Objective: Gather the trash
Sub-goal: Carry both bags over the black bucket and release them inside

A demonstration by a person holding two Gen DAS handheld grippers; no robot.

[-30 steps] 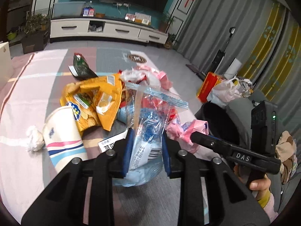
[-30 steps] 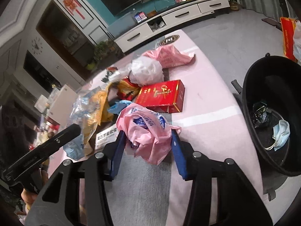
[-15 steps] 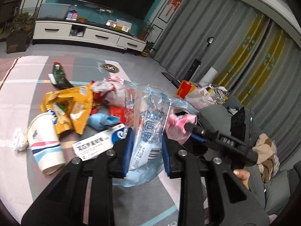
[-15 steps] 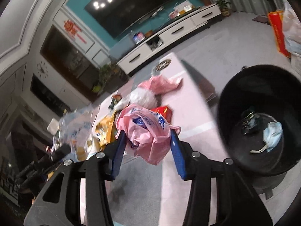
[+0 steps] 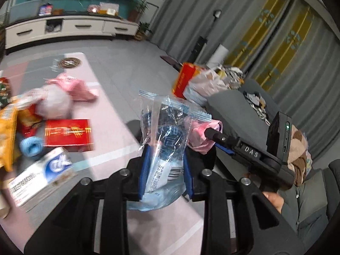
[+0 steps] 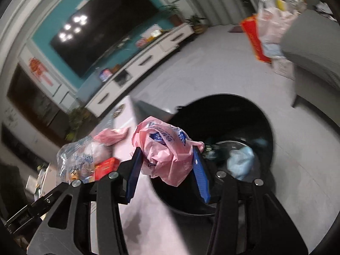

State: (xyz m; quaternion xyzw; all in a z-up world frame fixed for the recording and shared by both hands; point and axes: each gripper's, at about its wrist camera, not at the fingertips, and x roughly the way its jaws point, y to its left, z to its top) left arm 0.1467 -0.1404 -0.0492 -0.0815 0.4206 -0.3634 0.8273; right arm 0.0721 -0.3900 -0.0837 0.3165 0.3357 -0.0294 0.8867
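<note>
- Your left gripper (image 5: 165, 171) is closed on a clear blue-printed plastic bag (image 5: 167, 140); the blue pads press both sides of its lower part, and the top of the bag stands up above the fingers.
- Your right gripper (image 6: 167, 170) holds a crumpled pink plastic bag (image 6: 167, 148) between its blue pads; the bag bulges out above and in front of the fingers.
- Just behind and to the right of the right gripper's fingers is the open black trash bin (image 6: 263, 123). Inside it you see a pale blue piece of trash (image 6: 241, 161) and some darker bits that are too blurred to name.
- In the left wrist view, your right gripper with the pink bag is just to the right of the clear bag, and a hand (image 5: 274, 199) grips its handle.
- To the left of the left gripper, on the pink table cover (image 5: 110, 110), lie a red box (image 5: 68, 131), a white and blue carton (image 5: 42, 174), a light blue roll (image 5: 30, 145), an orange snack bag (image 5: 8, 131) and another pink bag (image 5: 72, 87).
- Far beyond both grippers is a white TV cabinet (image 5: 70, 27).
</note>
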